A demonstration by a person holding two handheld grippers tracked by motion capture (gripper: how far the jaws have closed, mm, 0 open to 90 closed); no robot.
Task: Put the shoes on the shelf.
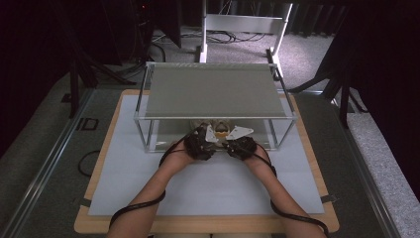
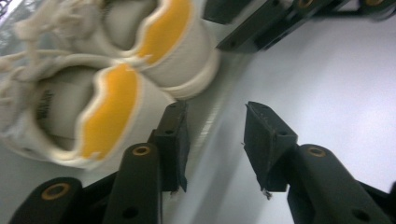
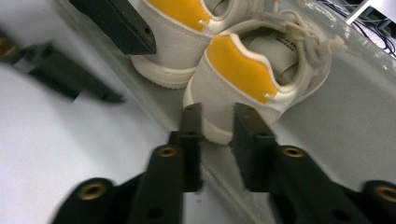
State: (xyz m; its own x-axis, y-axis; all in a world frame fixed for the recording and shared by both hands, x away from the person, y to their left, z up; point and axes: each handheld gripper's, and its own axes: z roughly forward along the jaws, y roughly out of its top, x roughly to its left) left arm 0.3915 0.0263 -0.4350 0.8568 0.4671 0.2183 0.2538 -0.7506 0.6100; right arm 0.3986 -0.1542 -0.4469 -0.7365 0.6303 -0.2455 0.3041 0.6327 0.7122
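**Both grippers at the heels of a pair of white sneakers on the rack's lower shelf**

In the high view, the person's forearms reach forward over the white mat (image 1: 148, 188) to a two-tier metal rack (image 1: 215, 116), and both tools sit at the front edge of its lower shelf, close beside each other.

The left gripper (image 2: 215, 135) has its jaws spread with nothing between them; its own view looks through the gap onto the pale surface. One pad lies just beside the heel of the left sneaker (image 2: 93, 121), a white shoe with a yellow heel lining, and whether it touches cannot be told.

The right gripper (image 3: 218, 128) points at the heel of the right sneaker (image 3: 247, 79). Its jaws stand a little apart, with the rear edge of that shoe's sole seen in the gap. The pads do not appear to press on it.

The two sneakers stand side by side, touching, heels toward the person, laces at the far end, just inside the shelf's front rail (image 1: 208, 148)
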